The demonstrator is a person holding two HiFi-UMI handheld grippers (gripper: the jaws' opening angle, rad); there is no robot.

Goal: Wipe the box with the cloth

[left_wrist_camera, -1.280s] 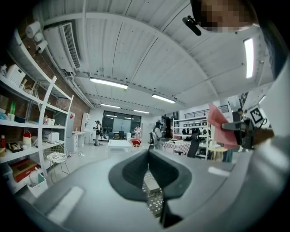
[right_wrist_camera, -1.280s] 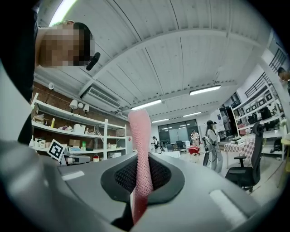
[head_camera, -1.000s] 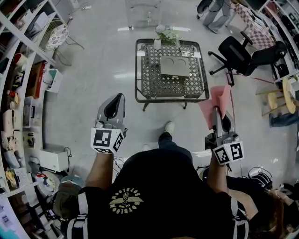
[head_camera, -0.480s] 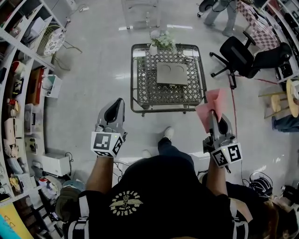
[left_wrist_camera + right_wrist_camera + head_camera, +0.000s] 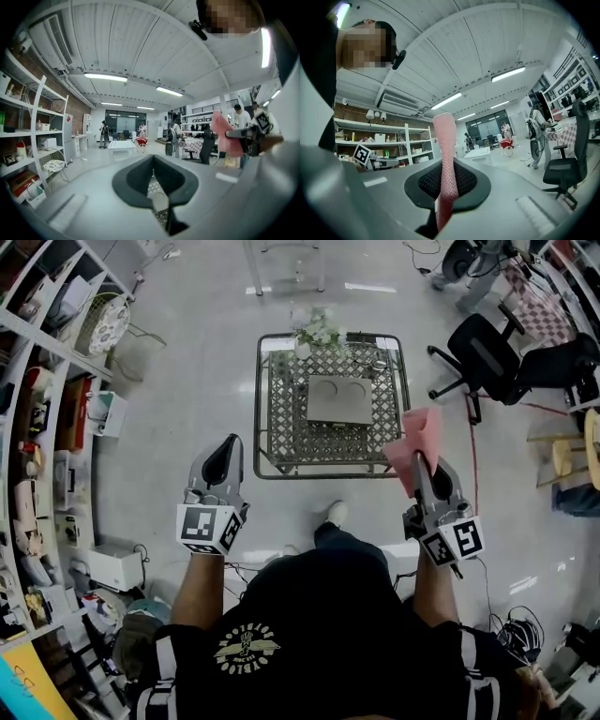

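Observation:
A flat grey box (image 5: 339, 399) with two round dents lies on the metal-mesh table (image 5: 281, 427) ahead of me. My right gripper (image 5: 419, 462) is shut on a pink cloth (image 5: 418, 436), which sticks up from the jaws over the table's right front corner. In the right gripper view the pink cloth (image 5: 445, 154) stands pinched between the dark pads. My left gripper (image 5: 222, 451) is held level at the left of the table, short of it, with jaws closed and nothing in them. In the left gripper view its jaws (image 5: 153, 185) meet.
A small plant in a white pot (image 5: 314, 332) stands at the table's far edge. Shelving (image 5: 47, 418) full of items lines the left wall. A black office chair (image 5: 497, 357) and a checked-cloth table (image 5: 539, 296) are at the right. Cables (image 5: 511, 615) lie on the floor.
I have stepped closer to the table; it now lies nearer both grippers. The right gripper with the pink cloth has come over the table's right front corner.

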